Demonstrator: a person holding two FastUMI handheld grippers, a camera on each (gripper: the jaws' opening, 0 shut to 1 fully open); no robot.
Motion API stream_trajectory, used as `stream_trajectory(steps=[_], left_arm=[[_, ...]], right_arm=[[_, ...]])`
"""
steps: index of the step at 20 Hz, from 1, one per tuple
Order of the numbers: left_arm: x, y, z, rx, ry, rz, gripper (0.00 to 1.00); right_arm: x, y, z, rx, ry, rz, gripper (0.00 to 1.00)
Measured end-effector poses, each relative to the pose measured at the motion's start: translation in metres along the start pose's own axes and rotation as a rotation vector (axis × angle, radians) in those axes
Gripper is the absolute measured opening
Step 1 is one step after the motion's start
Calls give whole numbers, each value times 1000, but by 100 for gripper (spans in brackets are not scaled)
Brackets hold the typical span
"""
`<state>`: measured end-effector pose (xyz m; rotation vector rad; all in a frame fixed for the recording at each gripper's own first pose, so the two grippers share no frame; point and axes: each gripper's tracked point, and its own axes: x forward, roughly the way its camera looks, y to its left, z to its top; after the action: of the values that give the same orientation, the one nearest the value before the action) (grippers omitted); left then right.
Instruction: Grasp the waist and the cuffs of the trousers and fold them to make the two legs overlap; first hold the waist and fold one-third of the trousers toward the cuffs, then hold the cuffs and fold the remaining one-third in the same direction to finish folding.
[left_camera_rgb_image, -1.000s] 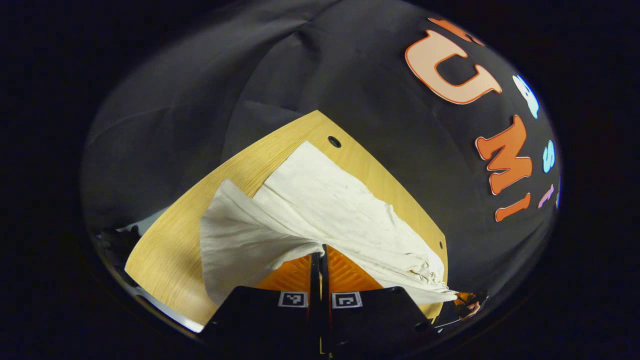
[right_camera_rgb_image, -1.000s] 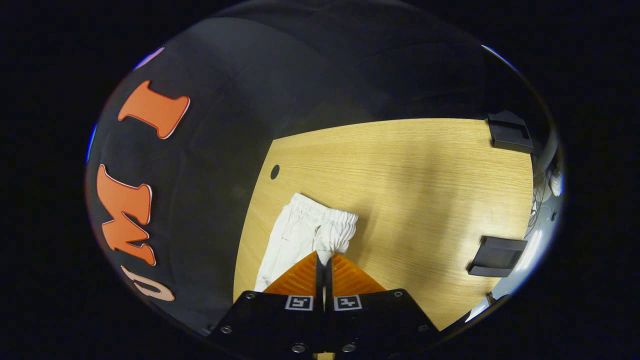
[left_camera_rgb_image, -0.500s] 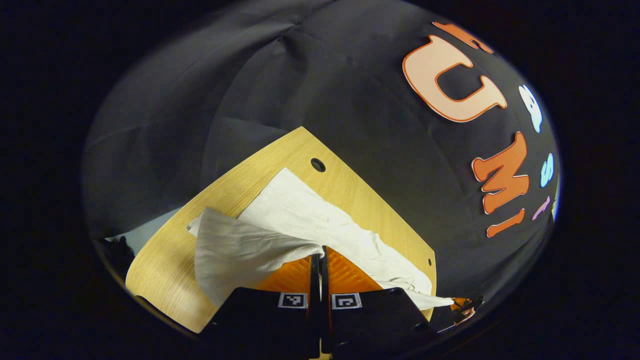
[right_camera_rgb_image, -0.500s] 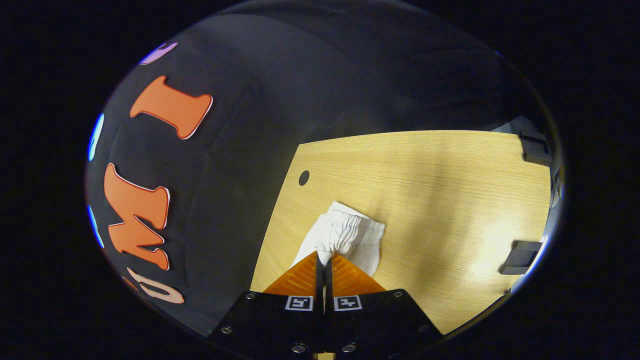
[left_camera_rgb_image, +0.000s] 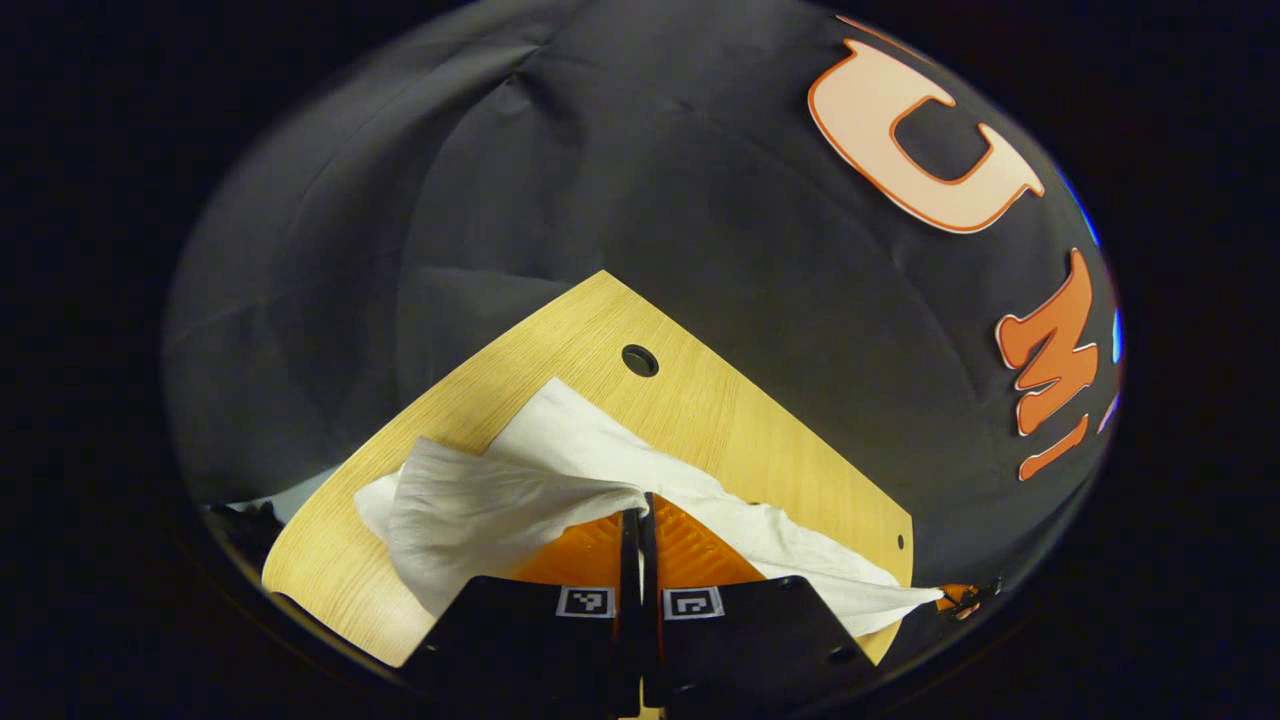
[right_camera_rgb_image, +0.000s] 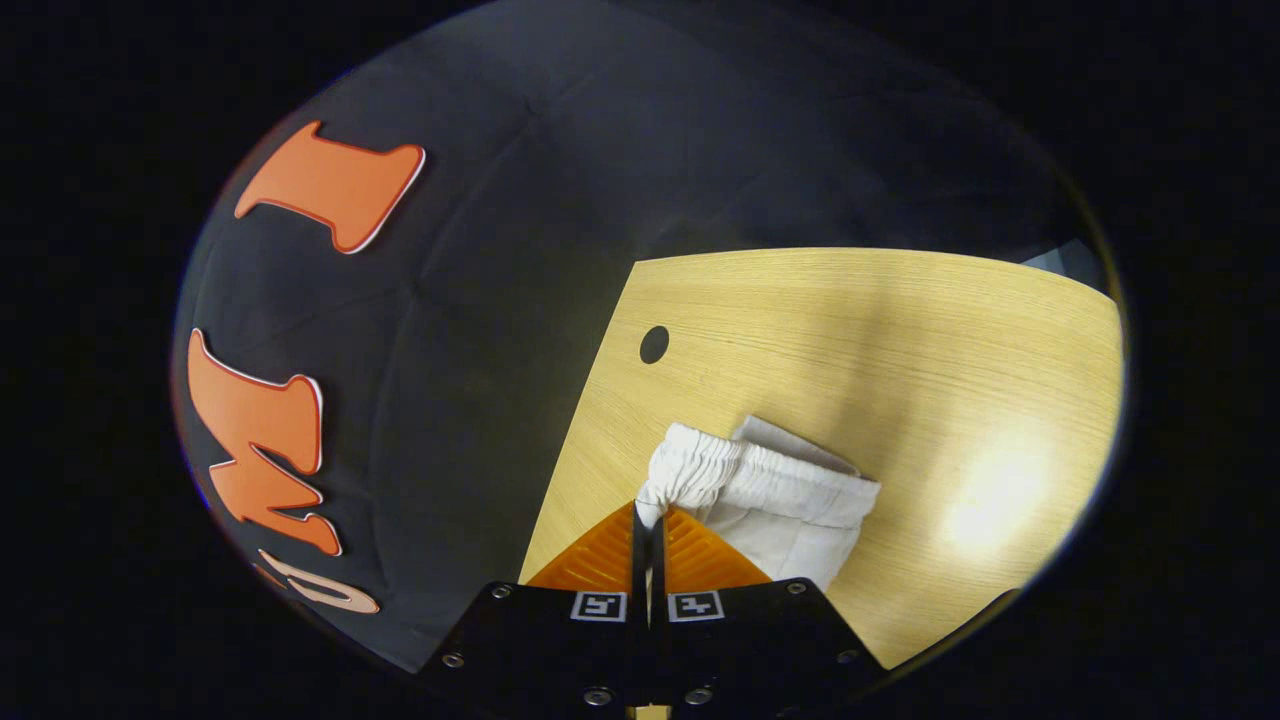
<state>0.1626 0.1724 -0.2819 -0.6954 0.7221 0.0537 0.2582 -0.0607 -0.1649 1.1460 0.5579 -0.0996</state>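
While we carry one leg over the other, our left tool (left_camera_rgb_image: 640, 512) pinches a cuff (left_camera_rgb_image: 600, 492) and our right tool (right_camera_rgb_image: 648, 520) clamps the waist (right_camera_rgb_image: 700, 468), keeping the trousers (left_camera_rgb_image: 560, 470) taut, partly lifted off the counter (left_camera_rgb_image: 700, 400).

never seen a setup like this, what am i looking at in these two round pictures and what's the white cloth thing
Each picture comes from a fisheye camera riding on a hand-held two-finger gripper; a person holds one in each hand. The left gripper view looks along the left gripper, which is shut on a cuff end of white trousers. The right gripper view looks along the right gripper, shut on the gathered waistband. The trousers lie partly on a wooden table with a small round hole, and are being folded. Behind is the booth's black cloth wall.
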Motion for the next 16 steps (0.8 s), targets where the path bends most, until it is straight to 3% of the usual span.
stream_trajectory(steps=[8, 12, 14, 16], left_arm=[[76, -12, -1, 28, 113, 93, 4], [101, -16, 2, 12, 123, 87, 8], [97, -17, 12, -2, 101, 76, 13], [100, -10, 16, 14, 80, 105, 30]], right_arm=[[83, 5, -1, 36, 76, -64, 1], [107, -2, -2, 97, 97, -80, 1], [105, 1, -1, 110, 87, -44, 1], [109, 9, 3, 100, 68, -21, 9]])
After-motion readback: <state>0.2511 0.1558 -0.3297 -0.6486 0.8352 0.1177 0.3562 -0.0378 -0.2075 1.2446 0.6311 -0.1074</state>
